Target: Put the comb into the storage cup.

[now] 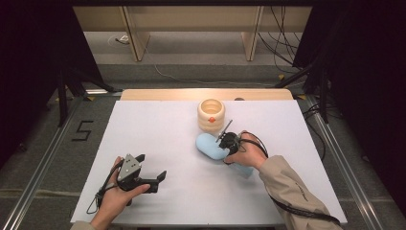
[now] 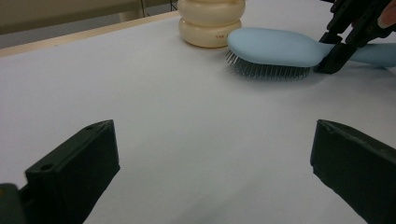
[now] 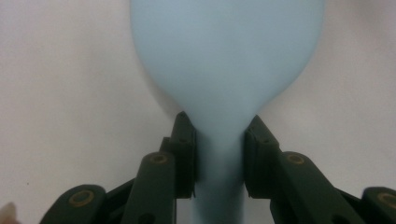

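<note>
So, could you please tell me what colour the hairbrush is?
The hairbrush is light blue with dark bristles, clearest in the left gripper view.

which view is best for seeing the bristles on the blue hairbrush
The left gripper view: the blue hairbrush lies bristles-down on the table, its metal pins showing under the head. The high view shows just its smooth back. The right gripper view shows the back and the neck clamped by the right gripper.

The white table carries a cream ribbed container and, just beside it, a light-blue hairbrush. The right gripper sits at the brush neck. The left gripper rests well apart, jaws spread.
</note>
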